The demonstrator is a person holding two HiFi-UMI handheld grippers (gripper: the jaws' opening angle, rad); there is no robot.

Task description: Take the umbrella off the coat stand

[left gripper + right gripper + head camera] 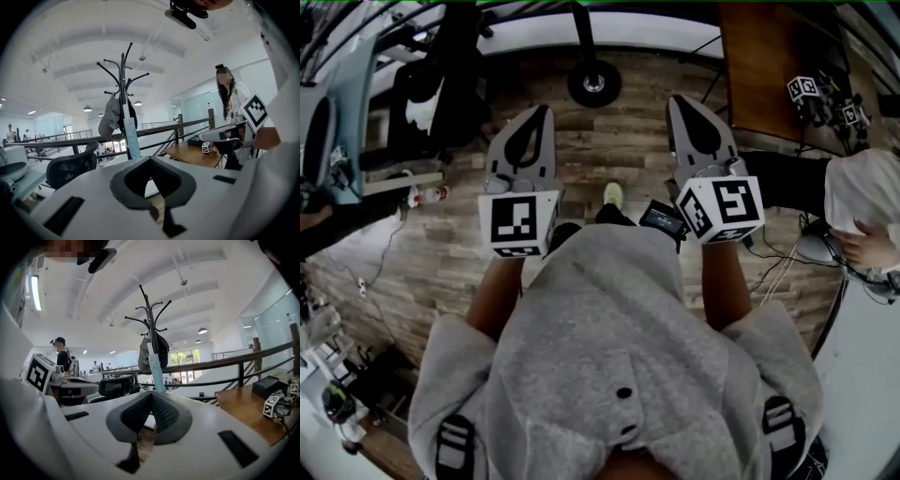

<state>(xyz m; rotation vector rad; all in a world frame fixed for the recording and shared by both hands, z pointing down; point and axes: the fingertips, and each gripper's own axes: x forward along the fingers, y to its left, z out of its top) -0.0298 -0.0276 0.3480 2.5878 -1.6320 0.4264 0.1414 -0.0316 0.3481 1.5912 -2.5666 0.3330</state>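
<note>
The left gripper has its jaws pressed together with nothing in them, and the right gripper beside it is likewise closed and empty. Both are held out side by side over the wood-plank floor, pointing toward the far coat stand. The pale blue folded umbrella hangs upright against the stand's pole, well apart from both grippers, with a grey cap just to its left. A black office chair stands further left, a wooden table to the right
</note>
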